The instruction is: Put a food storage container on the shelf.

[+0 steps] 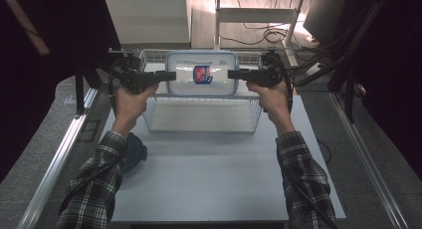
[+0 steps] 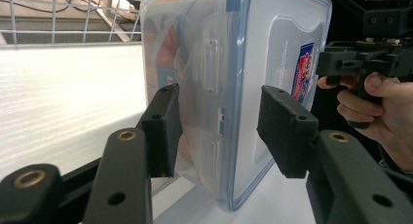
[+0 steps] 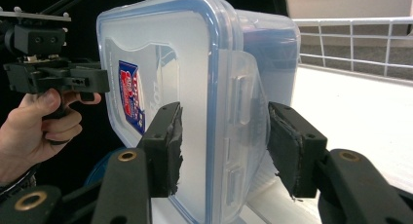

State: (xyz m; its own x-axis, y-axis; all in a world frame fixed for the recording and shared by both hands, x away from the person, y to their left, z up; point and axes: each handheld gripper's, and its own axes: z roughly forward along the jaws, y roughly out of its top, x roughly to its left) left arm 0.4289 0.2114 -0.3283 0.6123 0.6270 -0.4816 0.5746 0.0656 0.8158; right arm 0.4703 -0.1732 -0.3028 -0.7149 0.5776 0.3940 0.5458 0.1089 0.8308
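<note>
A clear rectangular plastic container with a blue-rimmed lid is held level above a white wire basket, gripped at both short ends so it stays balanced. The left gripper and right gripper are each half-closed on a side latch, which sits between the pads.

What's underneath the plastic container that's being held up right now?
Below the plastic container stands a white wire basket on the table. The basket's front part looks bare; its back part is covered by the container, so whatever lies there cannot be seen.
</note>
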